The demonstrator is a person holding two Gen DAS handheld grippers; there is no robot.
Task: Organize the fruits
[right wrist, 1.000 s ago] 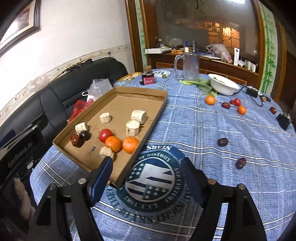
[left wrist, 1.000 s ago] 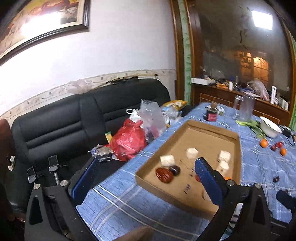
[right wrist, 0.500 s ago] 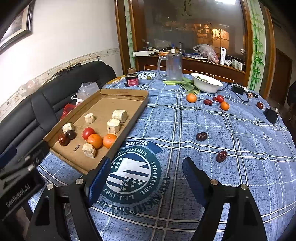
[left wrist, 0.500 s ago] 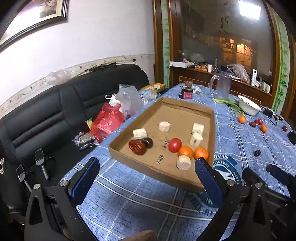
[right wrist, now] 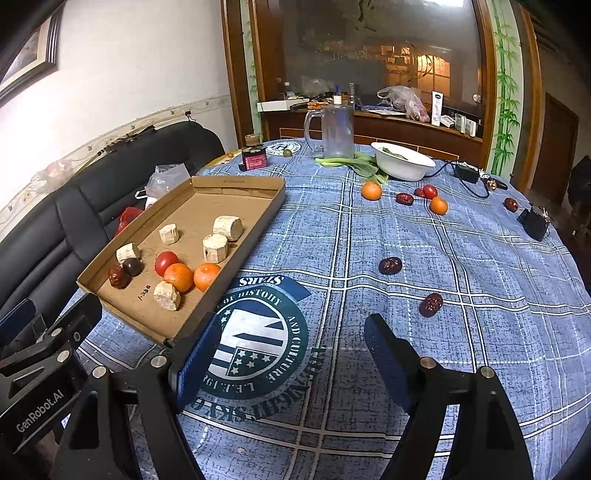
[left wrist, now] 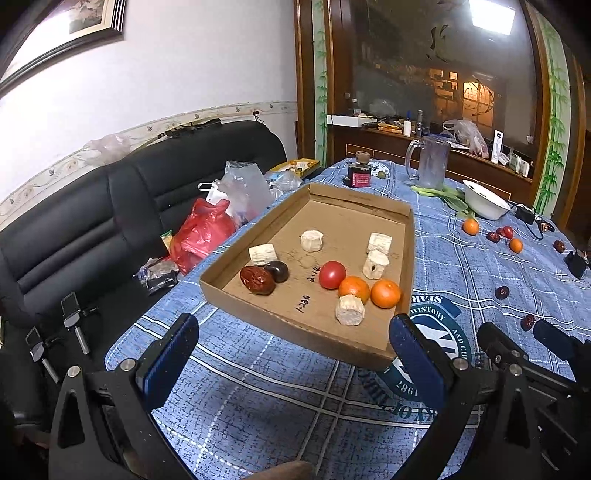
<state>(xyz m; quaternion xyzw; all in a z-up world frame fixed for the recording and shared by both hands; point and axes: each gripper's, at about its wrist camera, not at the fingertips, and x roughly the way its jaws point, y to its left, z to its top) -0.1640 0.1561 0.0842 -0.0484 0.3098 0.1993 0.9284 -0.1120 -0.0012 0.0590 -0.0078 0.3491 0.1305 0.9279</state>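
Both tools hang wide open over the bench, nothing between their pads. The left tool faces the cardboard tray, where two oranges, a tomato and a date sit. The right tool points toward loose dates on the cloth.

A home living-dining room: black leather sofa, clothed table, framed picture.

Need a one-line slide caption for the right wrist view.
Open right hand-held gripper above the blue tablecloth, cardboard tray of fruit at left, loose red dates ahead.
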